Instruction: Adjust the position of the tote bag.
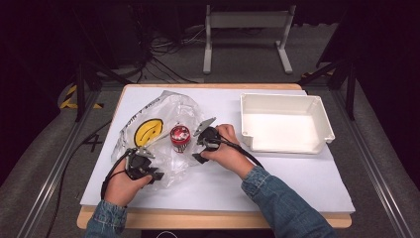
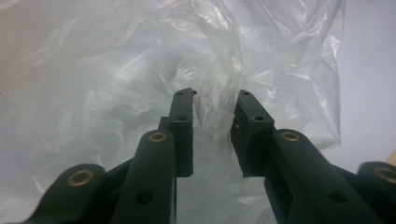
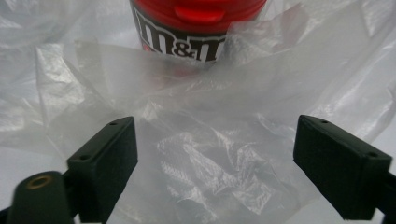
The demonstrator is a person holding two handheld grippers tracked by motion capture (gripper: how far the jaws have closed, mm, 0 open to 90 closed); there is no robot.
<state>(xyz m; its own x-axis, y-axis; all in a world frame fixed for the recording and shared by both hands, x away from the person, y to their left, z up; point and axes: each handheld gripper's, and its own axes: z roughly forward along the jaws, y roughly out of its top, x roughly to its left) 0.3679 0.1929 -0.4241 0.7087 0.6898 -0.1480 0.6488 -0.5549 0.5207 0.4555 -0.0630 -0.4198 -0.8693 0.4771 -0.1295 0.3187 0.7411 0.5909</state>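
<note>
A crumpled clear plastic bag (image 1: pixel 166 111) with a yellow smiley print lies on the left half of the white table (image 1: pixel 277 178). A red M&M's can (image 1: pixel 180 138) stands in it. My left gripper (image 1: pixel 156 174) rests at the bag's near edge. In the left gripper view its jaws (image 2: pixel 215 100) stand a little apart, with a fold of the bag (image 2: pixel 116 70) rising between them, unpressed. My right gripper (image 1: pixel 196 146) sits just right of the can. In its own view the right gripper (image 3: pixel 215 140) is wide open over loose plastic (image 3: pixel 210 172), the can (image 3: pixel 198 32) straight ahead behind a film.
An empty white bin (image 1: pixel 280 97) stands at the table's right rear. Bare table lies in front of it and along the near edge. Beyond the table are a grey floor, cables and a metal stand.
</note>
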